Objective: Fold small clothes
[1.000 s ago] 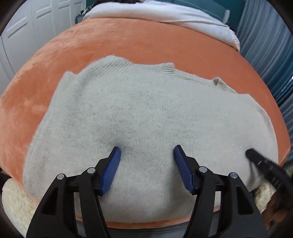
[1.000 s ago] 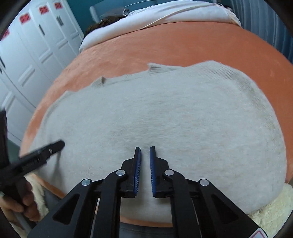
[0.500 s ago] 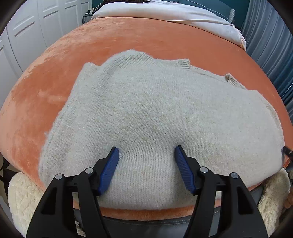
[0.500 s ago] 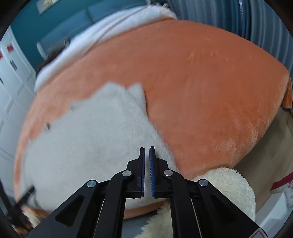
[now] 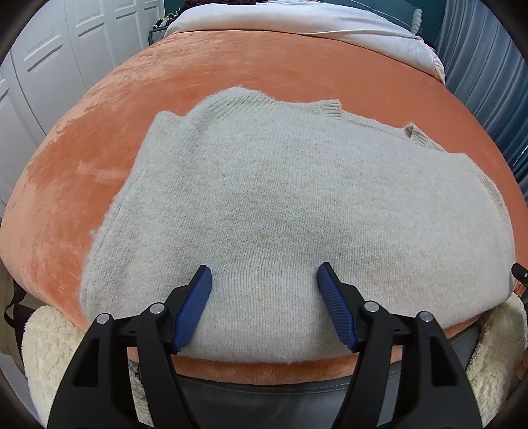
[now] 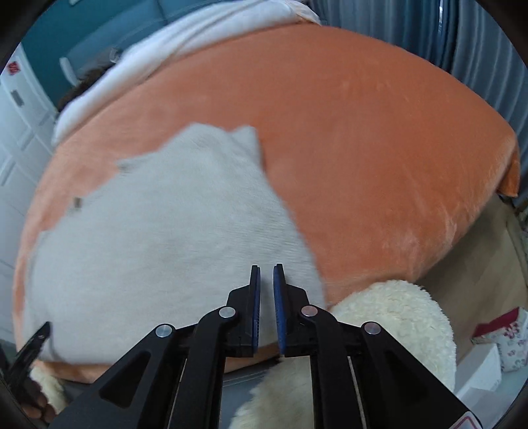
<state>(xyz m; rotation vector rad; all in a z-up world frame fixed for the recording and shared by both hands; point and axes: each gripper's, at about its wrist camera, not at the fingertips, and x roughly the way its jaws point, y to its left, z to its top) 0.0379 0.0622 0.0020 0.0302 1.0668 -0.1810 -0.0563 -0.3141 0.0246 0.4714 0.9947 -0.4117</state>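
A beige knitted sweater (image 5: 297, 204) lies folded flat on the orange plush bed cover (image 5: 99, 158), its ribbed cuffs at the far edge. My left gripper (image 5: 264, 274) is open and empty, held over the sweater's near edge. In the right wrist view the sweater (image 6: 165, 231) fills the left half, blurred. My right gripper (image 6: 266, 274) is shut and empty, over the sweater's near right corner. The left gripper's tip (image 6: 36, 336) shows at the lower left of that view.
White bedding (image 5: 297, 23) lies at the far end of the bed. White closet doors (image 5: 49, 66) stand to the left, blue-grey curtains (image 5: 488, 66) to the right. A cream fleece blanket (image 6: 396, 323) hangs off the near bed edge. Boxes (image 6: 488, 366) sit on the floor at right.
My left gripper has pulled back and up from the sweater, staying open. My right gripper has swung to the right, off the sweater's middle toward its right corner, staying shut.
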